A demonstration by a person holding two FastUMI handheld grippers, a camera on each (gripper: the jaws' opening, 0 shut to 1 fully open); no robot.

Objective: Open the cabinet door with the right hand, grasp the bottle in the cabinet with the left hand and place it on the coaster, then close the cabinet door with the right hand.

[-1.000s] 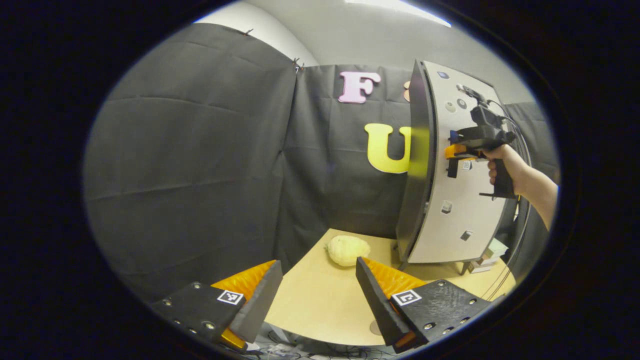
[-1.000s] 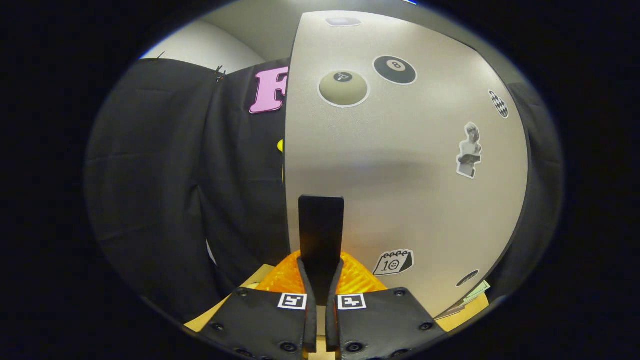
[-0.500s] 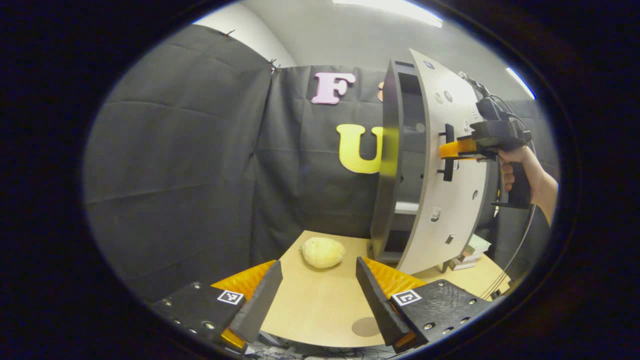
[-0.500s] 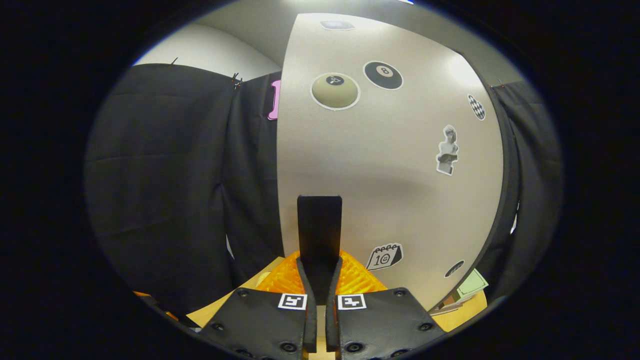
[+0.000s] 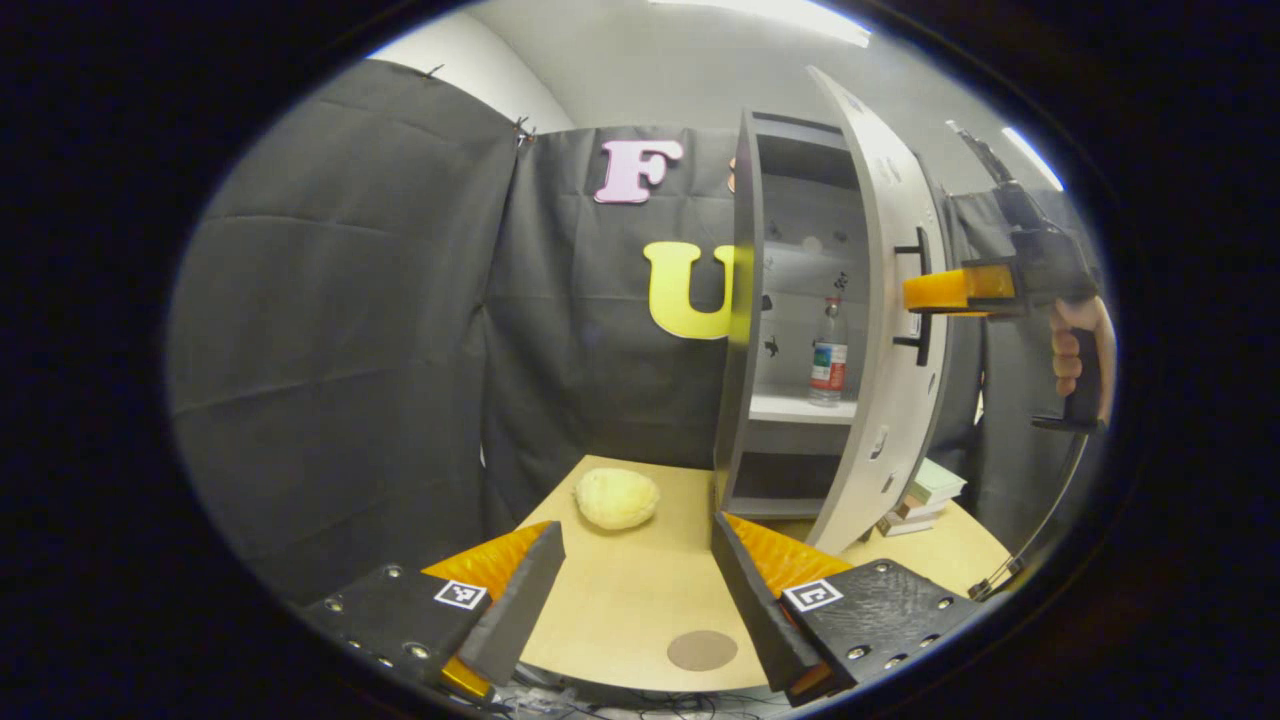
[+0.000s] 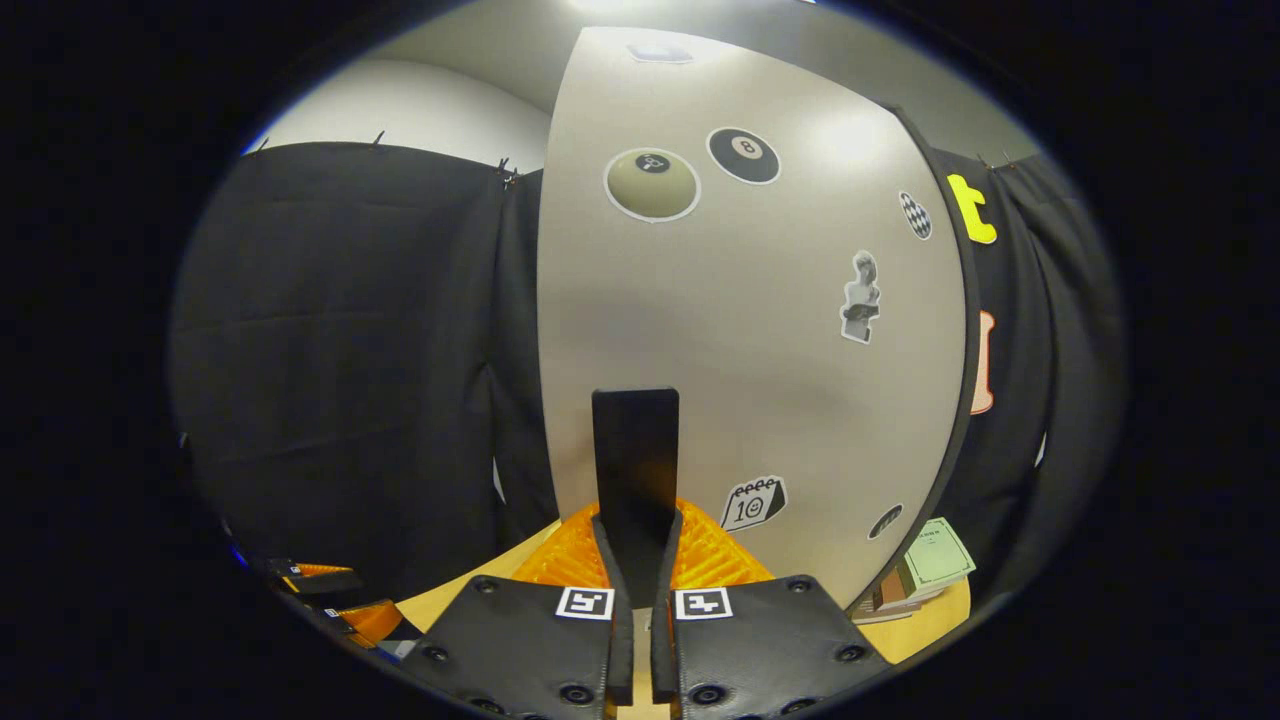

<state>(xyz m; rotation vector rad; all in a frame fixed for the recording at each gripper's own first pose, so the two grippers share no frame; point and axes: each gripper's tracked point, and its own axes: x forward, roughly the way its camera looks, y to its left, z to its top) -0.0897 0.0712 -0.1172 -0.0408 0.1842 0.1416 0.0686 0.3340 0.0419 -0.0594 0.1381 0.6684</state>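
Note:
A grey cabinet (image 5: pixel 745 330) stands on the wooden table with its white door (image 5: pixel 890 330) swung partly open. On its inner shelf stands a clear bottle (image 5: pixel 828 350) with a red label. My right gripper (image 6: pixel 637 540) is shut on the door's black handle (image 6: pixel 637 450), and the sticker-covered door (image 6: pixel 760 330) rises right before it. From the left gripper view that right gripper (image 5: pixel 925 290) is seen held by a hand at the handle (image 5: pixel 922 295). My left gripper (image 5: pixel 635 590) hovers open over the table's near edge, the round brown coaster (image 5: pixel 702 650) lying between its fingers.
A pale yellow lumpy object (image 5: pixel 616 497) lies on the table (image 5: pixel 640 590) left of the cabinet. A stack of books (image 5: pixel 925 495) sits behind the door's lower corner, also seen as books (image 6: pixel 920 575) from the right gripper view. Black cloth walls the booth.
The door has swung from nearly closed to partly open, pulled by my right gripper. The shelf and bottle have come into sight. My left gripper has stayed open, its view shifting right.

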